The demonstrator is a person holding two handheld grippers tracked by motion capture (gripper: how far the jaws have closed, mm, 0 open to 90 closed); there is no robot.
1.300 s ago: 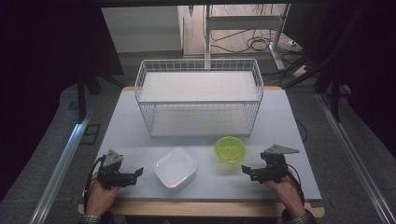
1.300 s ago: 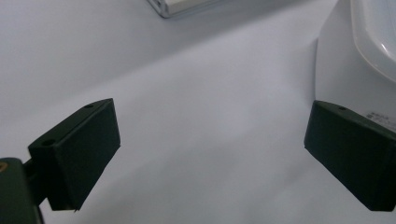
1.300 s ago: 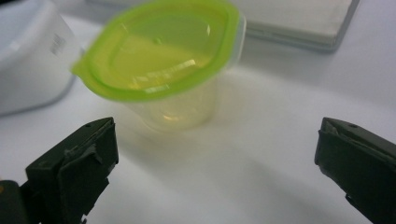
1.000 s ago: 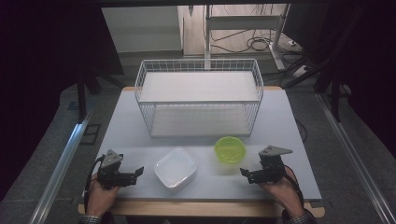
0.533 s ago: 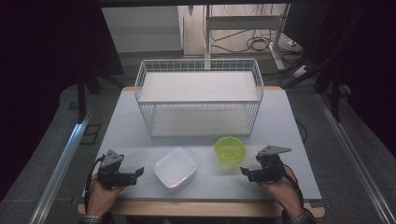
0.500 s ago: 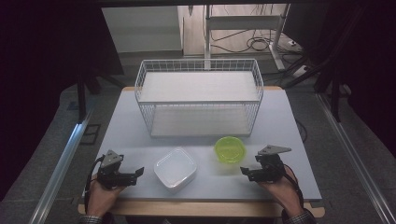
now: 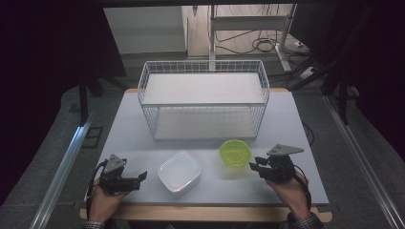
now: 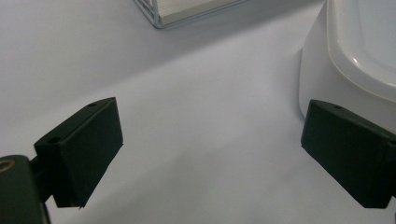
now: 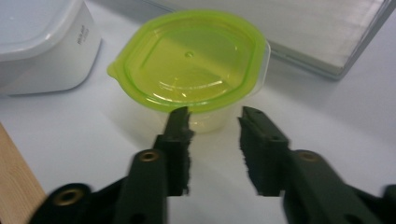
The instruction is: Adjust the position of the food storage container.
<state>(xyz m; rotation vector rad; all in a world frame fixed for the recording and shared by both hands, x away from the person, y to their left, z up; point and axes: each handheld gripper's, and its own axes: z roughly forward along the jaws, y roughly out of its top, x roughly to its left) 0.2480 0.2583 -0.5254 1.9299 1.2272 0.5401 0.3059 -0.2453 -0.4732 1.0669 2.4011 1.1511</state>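
While right claw [image 9: 212, 116] closes empty — left claw [image 8: 210, 149] wide; one green-lidded tub [image 7: 235, 153], one white tub [image 7: 179, 172].

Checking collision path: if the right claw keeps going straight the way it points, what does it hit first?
Most likely the green-lidded container, dead ahead of the right claw; its narrowed jaws, nothing between them, have just been closing. The gap left is hard to judge.

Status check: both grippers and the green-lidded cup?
Left gripper open, empty, beside white container. Right gripper jaws just closing, nothing between, short of green-lidded cup. Path clear.
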